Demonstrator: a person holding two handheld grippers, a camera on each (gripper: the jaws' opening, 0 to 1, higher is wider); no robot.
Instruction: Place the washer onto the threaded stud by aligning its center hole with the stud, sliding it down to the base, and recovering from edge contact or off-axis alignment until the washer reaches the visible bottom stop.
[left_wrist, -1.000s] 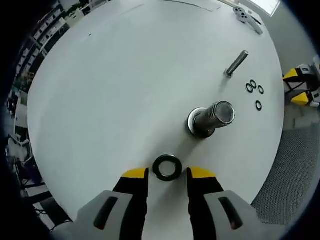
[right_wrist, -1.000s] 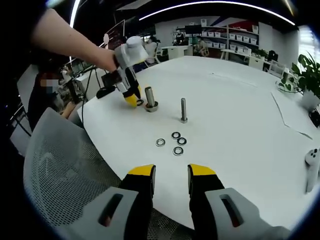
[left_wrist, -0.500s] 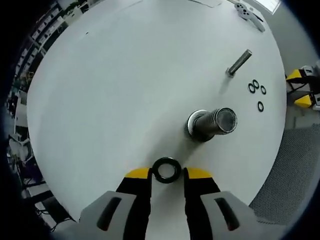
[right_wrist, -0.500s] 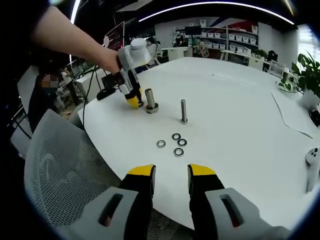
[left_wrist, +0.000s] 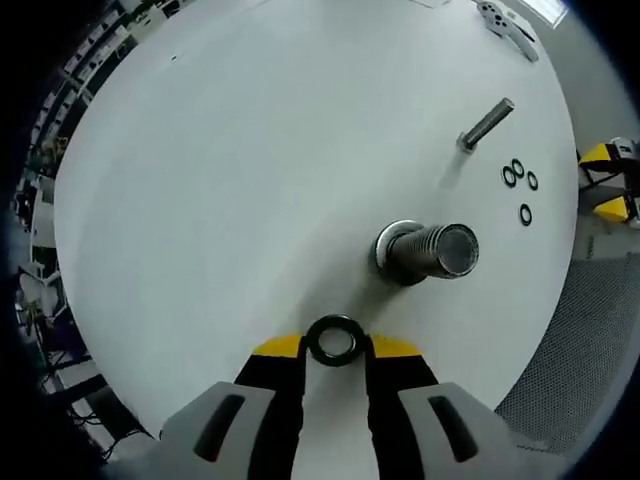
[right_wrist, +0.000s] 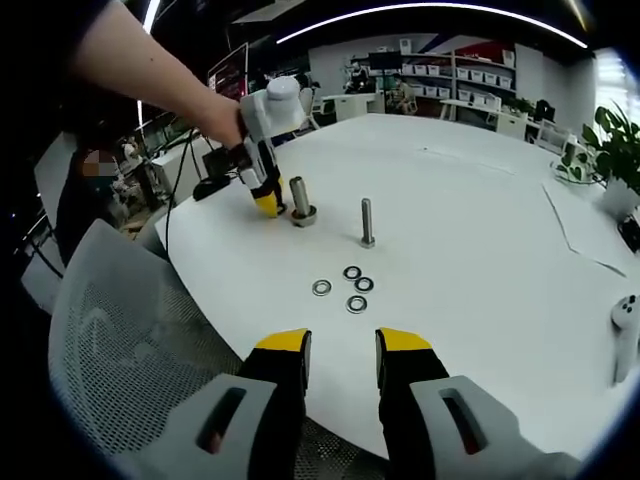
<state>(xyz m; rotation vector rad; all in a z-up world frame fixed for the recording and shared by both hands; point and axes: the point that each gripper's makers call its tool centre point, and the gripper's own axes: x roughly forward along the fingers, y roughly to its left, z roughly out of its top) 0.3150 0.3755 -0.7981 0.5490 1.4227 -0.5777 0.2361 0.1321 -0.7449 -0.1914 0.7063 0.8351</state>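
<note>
Left gripper (left_wrist: 334, 346) jaws sit either side of the black washer (left_wrist: 334, 340), tips at its rim; actual contact can't be confirmed. Washer lies flat on the white tabletop (left_wrist: 230, 180) near its edge, just beside the thick threaded stud (left_wrist: 428, 252). Thin bolt (left_wrist: 487, 124) and four small washers (left_wrist: 520, 185) stand further in. Right gripper (right_wrist: 343, 345) spread, holding nothing, over the table edge. Stud base partly hidden by its own shaft.

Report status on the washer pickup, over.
Left gripper closing around black washer flat on table, grasp unconfirmed. Right gripper open, idle at table edge. Thick stud bare, path clear.
</note>
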